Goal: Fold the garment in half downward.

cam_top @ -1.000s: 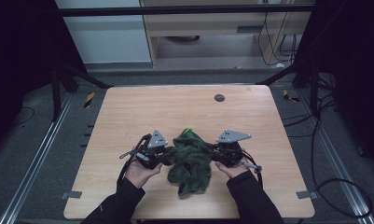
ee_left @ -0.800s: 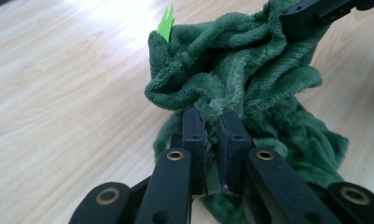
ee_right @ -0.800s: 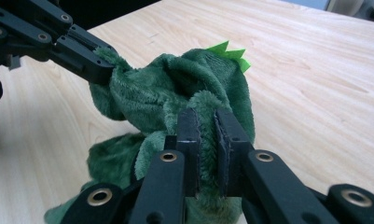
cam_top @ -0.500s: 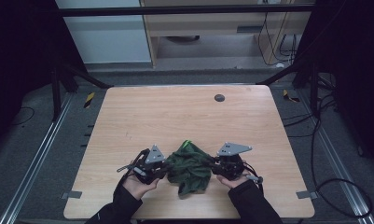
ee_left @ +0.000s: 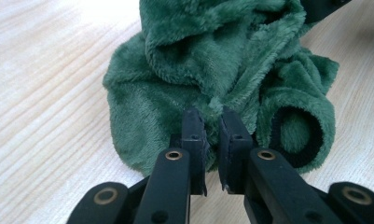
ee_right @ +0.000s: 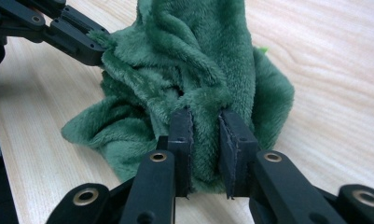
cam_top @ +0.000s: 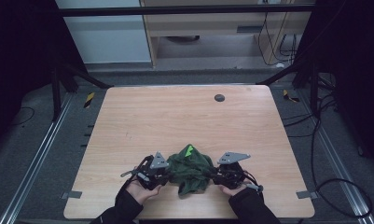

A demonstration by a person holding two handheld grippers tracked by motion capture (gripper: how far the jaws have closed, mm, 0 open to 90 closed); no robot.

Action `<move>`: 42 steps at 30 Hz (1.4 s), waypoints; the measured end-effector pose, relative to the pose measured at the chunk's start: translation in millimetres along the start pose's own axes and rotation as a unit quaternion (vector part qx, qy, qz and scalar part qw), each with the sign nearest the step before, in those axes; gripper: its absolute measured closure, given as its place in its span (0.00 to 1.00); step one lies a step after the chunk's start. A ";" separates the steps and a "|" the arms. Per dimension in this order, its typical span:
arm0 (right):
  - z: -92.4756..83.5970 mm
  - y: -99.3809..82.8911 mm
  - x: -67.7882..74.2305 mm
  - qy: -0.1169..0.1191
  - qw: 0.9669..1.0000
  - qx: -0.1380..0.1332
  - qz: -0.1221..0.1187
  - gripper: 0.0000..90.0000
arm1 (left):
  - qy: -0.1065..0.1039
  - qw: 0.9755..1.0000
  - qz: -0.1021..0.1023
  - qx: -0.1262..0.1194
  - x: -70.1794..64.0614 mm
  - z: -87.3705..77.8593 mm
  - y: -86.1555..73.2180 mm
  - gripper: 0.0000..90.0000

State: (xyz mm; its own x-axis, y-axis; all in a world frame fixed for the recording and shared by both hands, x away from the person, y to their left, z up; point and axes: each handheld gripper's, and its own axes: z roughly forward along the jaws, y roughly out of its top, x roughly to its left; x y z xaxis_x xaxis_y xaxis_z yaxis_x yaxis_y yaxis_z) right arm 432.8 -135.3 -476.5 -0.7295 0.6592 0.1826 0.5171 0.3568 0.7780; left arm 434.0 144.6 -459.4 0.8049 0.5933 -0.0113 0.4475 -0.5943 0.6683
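Both sets of jaws are nearly closed on fleece: the left gripper (ee_left: 211, 140) pinches a thin fold, the right gripper (ee_right: 207, 149) bites a thicker wad of the green fleece garment (cam_top: 190, 169), bunched between them near the table (cam_top: 175, 116) front edge. Risk imo: that thin left pinch slips out if they pull apart. The left gripper view shows a black-lined cuff opening; the high view shows a bright green tag.

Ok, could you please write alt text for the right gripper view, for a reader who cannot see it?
Two black jaws of the right hand-held gripper pinch a fold of a crumpled green fleece cloth lying on a light wooden table. At upper left, the left hand-held gripper grips the cloth's far edge.
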 end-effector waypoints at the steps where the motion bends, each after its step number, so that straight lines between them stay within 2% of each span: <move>1: 0.4 -1.2 0.5 -0.001 1.000 0.004 -0.001 0.84 | 0.000 1.000 0.000 0.001 -0.7 0.7 -0.3 0.91; 7: 4.0 -5.8 -0.3 -0.006 1.000 0.022 -0.004 0.82 | -0.002 1.000 -0.006 0.002 -0.6 4.6 -1.5 0.89; 11: 1.8 -3.9 -0.3 -0.002 1.000 0.017 0.000 0.77 | 0.000 1.000 -0.014 -0.009 2.7 -0.3 -0.5 0.85; 20: -11.5 5.5 -0.1 0.003 1.000 -0.019 0.011 0.72 | 0.016 0.999 -0.029 -0.043 12.9 -19.4 4.4 0.71; 27: -23.7 18.1 -3.8 -0.007 0.999 -0.051 0.010 0.70 | 0.022 0.997 -0.048 -0.063 23.5 -29.1 10.0 0.67; 32: -24.5 29.9 -10.3 -0.014 0.997 -0.068 0.014 0.72 | 0.027 0.997 -0.049 -0.060 30.0 -22.6 18.8 0.65; 38: -9.4 38.6 -18.1 -0.016 0.998 -0.057 0.023 0.73 | 0.027 0.997 -0.044 -0.049 34.3 -9.7 27.8 0.65; 42: 1.5 42.6 -22.0 -0.020 0.998 -0.051 0.020 0.73 | 0.030 0.997 -0.051 -0.048 38.5 -5.0 28.8 0.64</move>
State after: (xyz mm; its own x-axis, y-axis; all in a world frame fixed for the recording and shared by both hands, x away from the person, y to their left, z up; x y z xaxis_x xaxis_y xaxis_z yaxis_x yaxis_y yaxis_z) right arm 471.5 -133.6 -448.3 -0.6889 0.6989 0.1924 0.4964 0.2615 0.8277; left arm 475.9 153.0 -436.8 0.7308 0.6814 -0.0400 0.4837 -0.4757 0.7347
